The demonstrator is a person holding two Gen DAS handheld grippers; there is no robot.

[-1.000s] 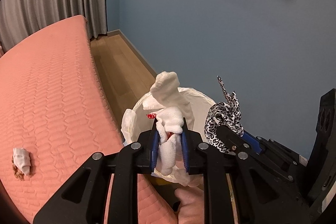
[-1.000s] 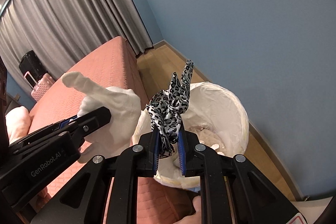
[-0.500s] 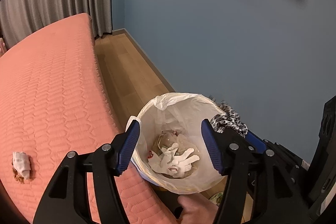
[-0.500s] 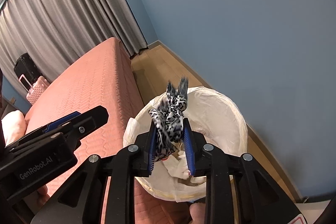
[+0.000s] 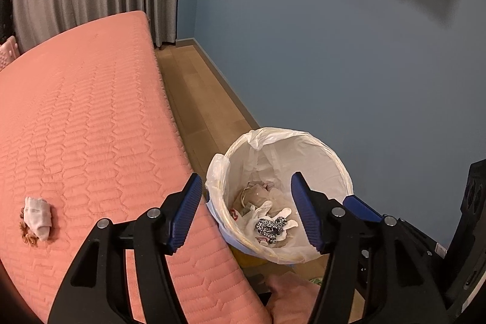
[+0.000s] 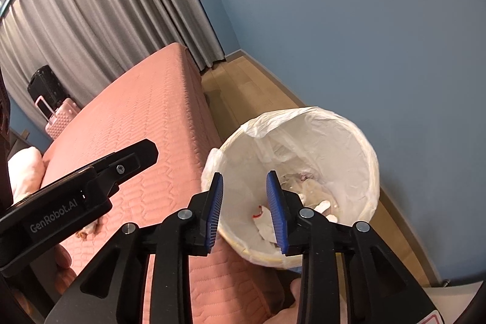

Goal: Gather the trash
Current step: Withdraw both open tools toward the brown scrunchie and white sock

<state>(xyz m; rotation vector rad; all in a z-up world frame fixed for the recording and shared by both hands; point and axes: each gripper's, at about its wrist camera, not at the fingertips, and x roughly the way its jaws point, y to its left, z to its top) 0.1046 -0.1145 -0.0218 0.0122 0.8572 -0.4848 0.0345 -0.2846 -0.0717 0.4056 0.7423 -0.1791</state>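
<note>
Both grippers hung over the trash bin [image 5: 340,169], which stood on the wooden floor [image 5: 197,99] tight between the bed [image 5: 91,111] and the blue wall [image 5: 349,66]. The left gripper [image 5: 246,211] was spread wide with nothing between its jaws; the right gripper [image 6: 246,208] was narrower, its jaws opening and likewise bare. A leopard-print scrap [image 5: 270,226] and white tissues [image 5: 258,213] lay at the bottom of the liner. One crumpled white wad [image 5: 38,216] sat on the bed, well apart from the bin, with a brownish bit beside it. The likely trouble was the soft quilted cover: jaws closing on the wad could pinch fabric too, or leave the brown bit behind. The loose liner edge [image 5: 217,172] sagged bedward, so a careless drop might catch it. A pink suitcase [image 6: 59,120] stood beyond the bed, out of the way.
</note>
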